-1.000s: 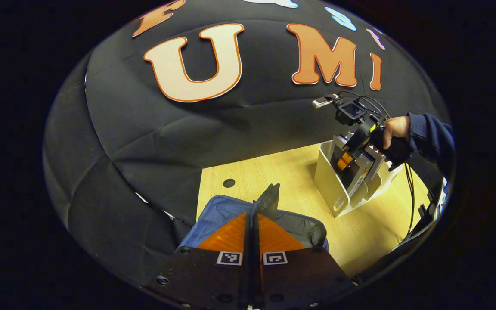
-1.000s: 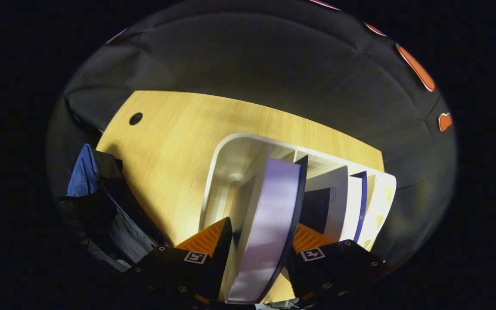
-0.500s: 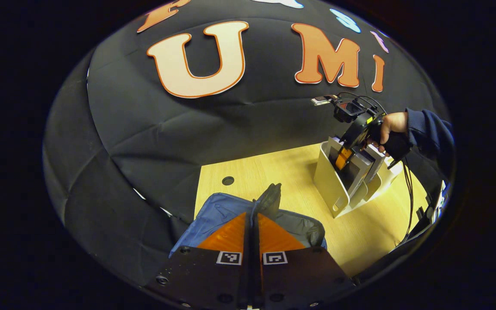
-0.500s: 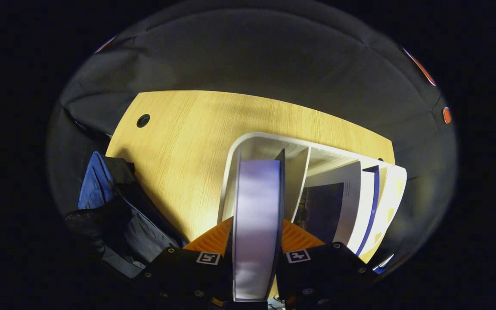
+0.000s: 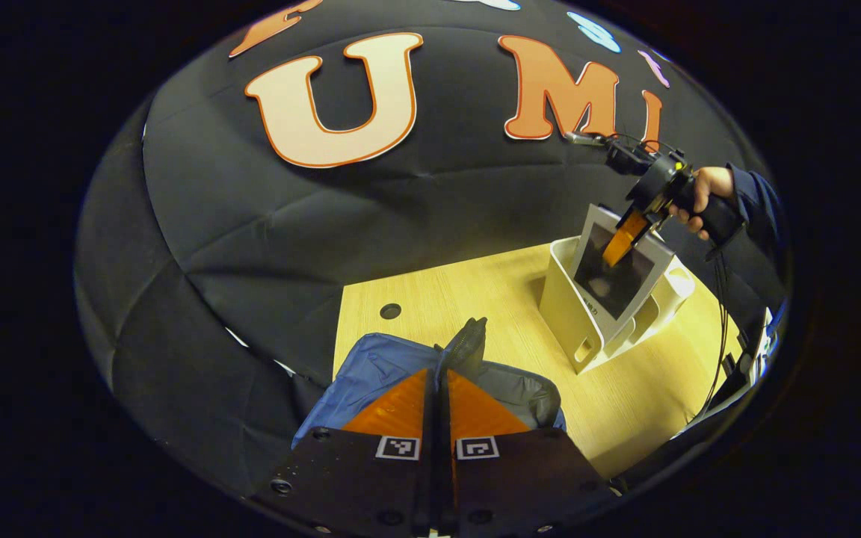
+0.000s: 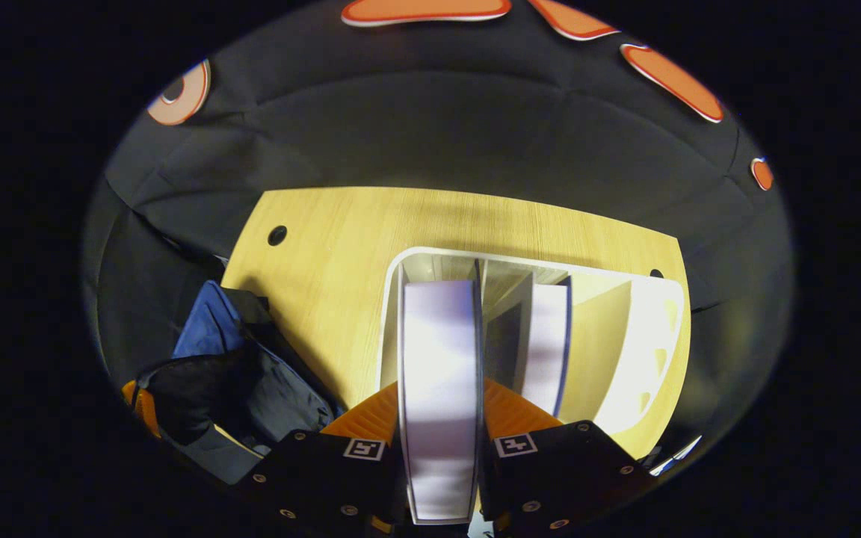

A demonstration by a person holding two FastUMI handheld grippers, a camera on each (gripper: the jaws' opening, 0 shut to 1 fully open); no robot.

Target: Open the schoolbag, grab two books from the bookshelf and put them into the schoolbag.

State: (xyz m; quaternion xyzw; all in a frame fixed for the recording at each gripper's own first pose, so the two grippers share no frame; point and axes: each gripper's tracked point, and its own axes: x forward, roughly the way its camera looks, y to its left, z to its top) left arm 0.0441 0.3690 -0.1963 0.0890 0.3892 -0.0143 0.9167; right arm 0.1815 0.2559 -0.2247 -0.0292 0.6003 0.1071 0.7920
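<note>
The blue and grey schoolbag (image 5: 371, 366) lies open on the wooden table, just in front of my left gripper (image 5: 438, 376). That gripper is shut on a black flap (image 5: 468, 342) at the bag's opening, which sticks up past its fingertips. My right gripper (image 6: 439, 403) is shut on a book (image 6: 439, 373) with a pale edge. In the left gripper view this book (image 5: 613, 276) hangs partly out of the white bookshelf (image 5: 569, 314), tilted, with the right gripper (image 5: 625, 235) at its top. A second book (image 6: 546, 344) stands in the bookshelf (image 6: 632, 351). The schoolbag (image 6: 251, 388) lies to the left.
The wooden table (image 6: 341, 254) has a round cable hole (image 6: 277, 235) near its back left. A hand and dark sleeve (image 5: 729, 194) hold the right gripper, with cables hanging down. Black cloth walls close in behind and beside the table.
My right gripper has risen with the book, drawing it up out of the bookshelf's left slot. The left gripper has stayed shut at the bag.
</note>
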